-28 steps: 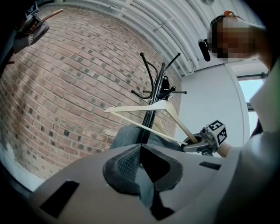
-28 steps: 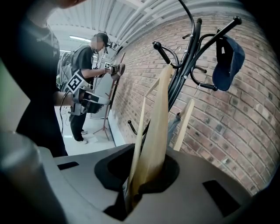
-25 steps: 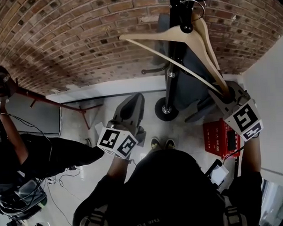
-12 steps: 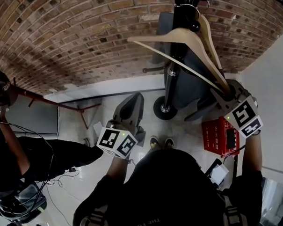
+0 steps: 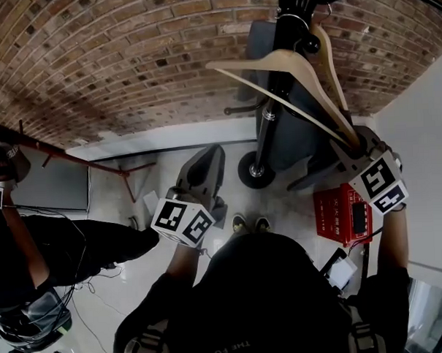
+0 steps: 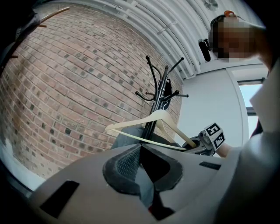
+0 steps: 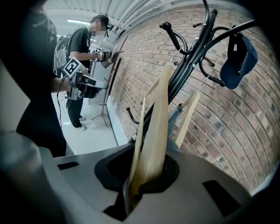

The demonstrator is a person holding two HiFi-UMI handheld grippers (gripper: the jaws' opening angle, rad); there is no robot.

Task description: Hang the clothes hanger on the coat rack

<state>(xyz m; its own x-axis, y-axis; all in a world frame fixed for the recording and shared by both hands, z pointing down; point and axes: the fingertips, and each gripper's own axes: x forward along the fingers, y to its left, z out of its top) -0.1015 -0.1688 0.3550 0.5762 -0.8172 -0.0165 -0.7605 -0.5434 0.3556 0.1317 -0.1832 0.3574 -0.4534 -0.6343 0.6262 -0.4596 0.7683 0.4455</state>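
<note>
R gripper (image 5: 351, 143) sits right of the coat rack (image 5: 266, 126), jaws clenched on one end of the wooden hanger (image 5: 289, 59). In the right gripper view the hanger's arm and bottom bar stand btwn the jaws and rise toward the rack. Hanger lies tilted across the rack's pole w/ its far arm sticking out left of it. Its hook is up by the rack's top prongs; can't tell if it's on one. L gripper (image 5: 209, 159) is low, left of the rack's base and well apart from the hanger, jaws pressed together w/ nothing btwn them. Blue cap (image 7: 238, 57) hangs on one prong of the rack. Brick wall (image 5: 114, 67) behind the rack. Red box (image 5: 347, 214) on the floor right of the rack's base. 2nd person (image 5: 34, 246) stands well left of the rack.
</note>
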